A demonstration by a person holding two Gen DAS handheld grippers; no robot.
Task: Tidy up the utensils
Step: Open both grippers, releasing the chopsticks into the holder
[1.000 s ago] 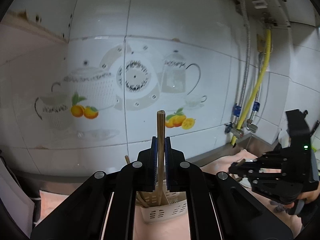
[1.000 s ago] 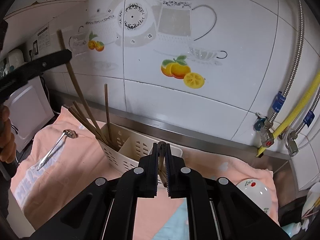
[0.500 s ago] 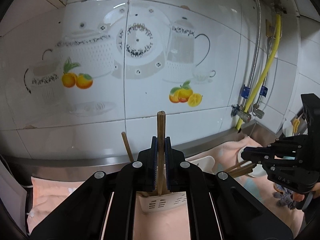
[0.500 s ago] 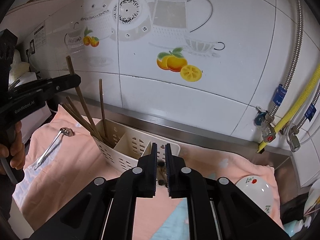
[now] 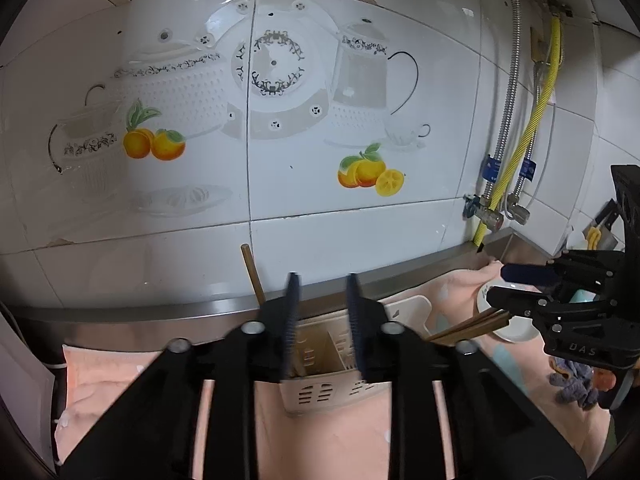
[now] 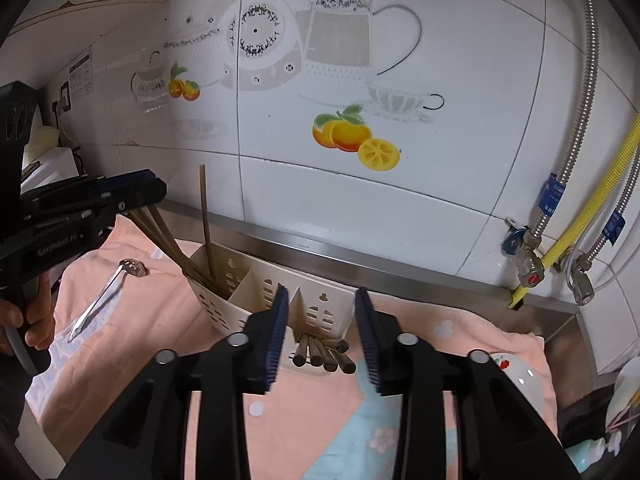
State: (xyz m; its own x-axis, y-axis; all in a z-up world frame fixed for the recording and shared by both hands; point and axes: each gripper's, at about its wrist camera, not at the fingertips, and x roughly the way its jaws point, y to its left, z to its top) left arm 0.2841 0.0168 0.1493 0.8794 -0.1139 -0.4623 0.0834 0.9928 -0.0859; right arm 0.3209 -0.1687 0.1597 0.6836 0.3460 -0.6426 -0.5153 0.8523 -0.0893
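Half a second on, both of our grippers have let go. The left gripper (image 5: pixel 321 322), which was clamped on an upright chopstick, now stands wide open and empty above the cream utensil holder (image 5: pixel 320 390); the right gripper (image 6: pixel 321 334), shut before, is spread just as wide with nothing between its fingers.

Our right wrist view shows what the left cannot: the holder (image 6: pixel 256 300) tilted on the pink towel (image 6: pixel 152 336), chopsticks (image 6: pixel 182 250) leaning together out of its left end compartment, a loose bundle of chopsticks (image 6: pixel 324 354) lying against its near side between our open fingers, and a metal spoon (image 6: pixel 106 294) on the towel to the left, well apart from the holder.

Our left wrist view alone shows one chopstick tip (image 5: pixel 253 274) rising behind the fingers and the bundle (image 5: pixel 470 324) poking out near a white bowl (image 5: pixel 514 326).
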